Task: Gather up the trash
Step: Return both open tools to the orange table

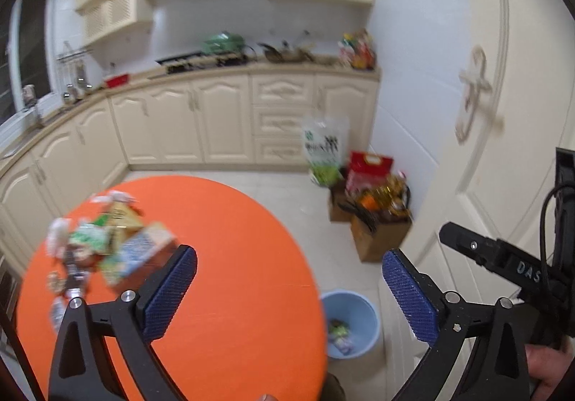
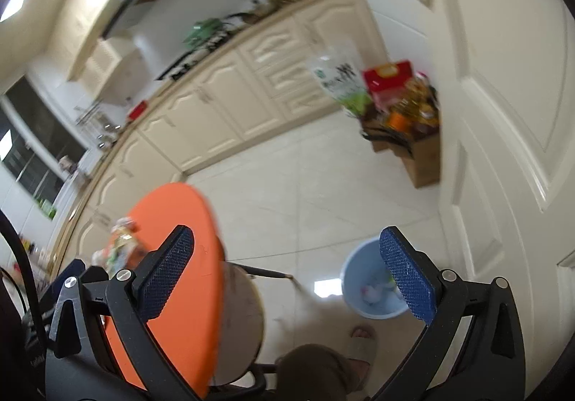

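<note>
My left tongs (image 1: 289,293) are spread wide and hold nothing. My right tongs (image 2: 285,278) are spread wide too, and they are empty.

The trash pile (image 1: 104,246) sits near the far left edge of the round orange table (image 1: 233,257). It looks like wrappers, crumpled paper and a small box, but the picture is blurry, so I cannot name each piece. The left tongs hang over the near part of the table, and the pile is just past the left finger.

The blue bin (image 2: 373,286) stands on the floor beside the right edge of the table. It already has a few bits of trash inside. The right tongs hang up above the floor near the bin.

I think the next job is to pick one piece from the pile. Here is what could go wrong. The pieces lie on top of each other, so I might grab two and drop one on the floor. The thin paper could slip out if I pinch only a corner. The pile is close to the table edge, so a bump could push things off.
</note>
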Action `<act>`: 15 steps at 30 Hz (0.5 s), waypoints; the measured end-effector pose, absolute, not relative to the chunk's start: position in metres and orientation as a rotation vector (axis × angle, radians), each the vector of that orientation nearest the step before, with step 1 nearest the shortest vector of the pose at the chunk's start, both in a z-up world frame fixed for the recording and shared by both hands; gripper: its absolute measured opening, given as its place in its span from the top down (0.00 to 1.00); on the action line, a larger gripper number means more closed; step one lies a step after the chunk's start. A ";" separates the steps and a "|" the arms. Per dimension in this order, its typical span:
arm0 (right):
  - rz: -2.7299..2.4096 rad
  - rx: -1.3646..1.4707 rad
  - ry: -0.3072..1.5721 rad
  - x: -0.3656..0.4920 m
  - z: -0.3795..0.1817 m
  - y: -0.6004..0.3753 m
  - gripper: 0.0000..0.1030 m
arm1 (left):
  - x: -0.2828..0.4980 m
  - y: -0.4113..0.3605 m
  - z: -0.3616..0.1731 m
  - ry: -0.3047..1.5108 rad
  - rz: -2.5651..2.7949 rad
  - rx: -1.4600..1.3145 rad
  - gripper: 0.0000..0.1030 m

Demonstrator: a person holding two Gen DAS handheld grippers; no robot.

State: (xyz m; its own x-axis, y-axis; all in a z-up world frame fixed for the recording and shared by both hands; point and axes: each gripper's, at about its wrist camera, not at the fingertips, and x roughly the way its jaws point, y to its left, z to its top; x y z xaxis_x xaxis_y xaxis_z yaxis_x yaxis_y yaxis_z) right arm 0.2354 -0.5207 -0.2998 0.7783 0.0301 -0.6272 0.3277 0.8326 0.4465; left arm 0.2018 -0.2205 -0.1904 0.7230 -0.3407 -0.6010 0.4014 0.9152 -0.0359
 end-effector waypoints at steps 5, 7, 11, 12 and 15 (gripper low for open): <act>-0.081 0.463 0.622 0.236 -0.258 -0.451 0.00 | 0.158 -0.160 -0.181 0.576 -0.330 0.052 0.01; -0.046 0.416 0.602 0.236 -0.242 -0.421 0.00 | 0.140 -0.136 -0.179 0.553 -0.294 0.036 0.01; 0.007 0.337 0.568 0.236 -0.220 -0.368 0.00 | 0.105 -0.104 -0.180 0.517 -0.234 0.016 0.01; 0.018 0.317 0.562 0.236 -0.215 -0.354 0.00 | 0.097 -0.096 -0.182 0.509 -0.217 0.011 0.01; 0.054 0.262 0.539 0.234 -0.203 -0.316 0.00 | 0.068 -0.063 -0.179 0.484 -0.168 -0.010 0.01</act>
